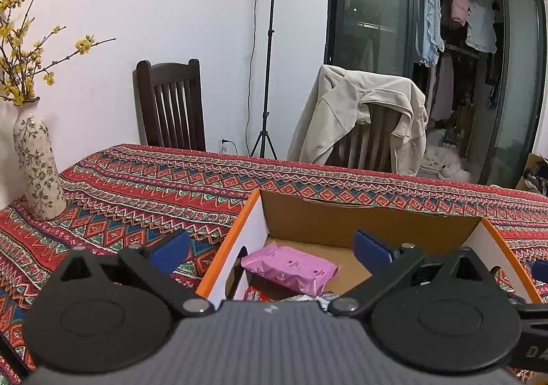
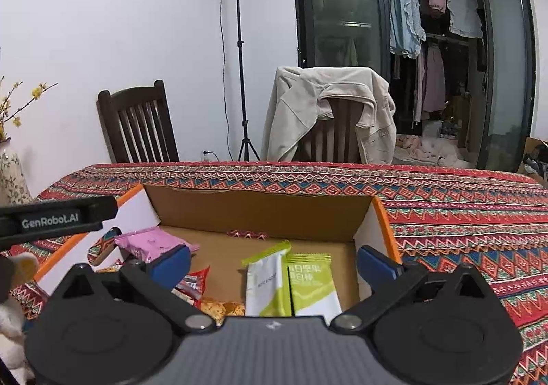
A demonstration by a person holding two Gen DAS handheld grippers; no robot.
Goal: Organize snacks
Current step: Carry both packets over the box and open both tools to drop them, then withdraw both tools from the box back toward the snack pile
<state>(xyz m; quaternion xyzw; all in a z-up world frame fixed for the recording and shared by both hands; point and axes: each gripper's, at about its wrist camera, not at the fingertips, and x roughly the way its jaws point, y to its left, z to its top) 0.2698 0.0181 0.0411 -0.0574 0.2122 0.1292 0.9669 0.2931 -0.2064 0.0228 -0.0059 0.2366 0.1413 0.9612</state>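
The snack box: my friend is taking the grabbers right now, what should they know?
Left gripper: open, holding nothing, above the box's left side.
Right gripper: open, holding nothing, above the box's right side.
Cardboard box sits on the patterned tablecloth.
Inside it: pink packet at the left, two green-and-white bars side by side at the right, red packet and an orange one near the front.
Done: those snacks are in the box.
Left: no snacks show outside it; look around before stopping.
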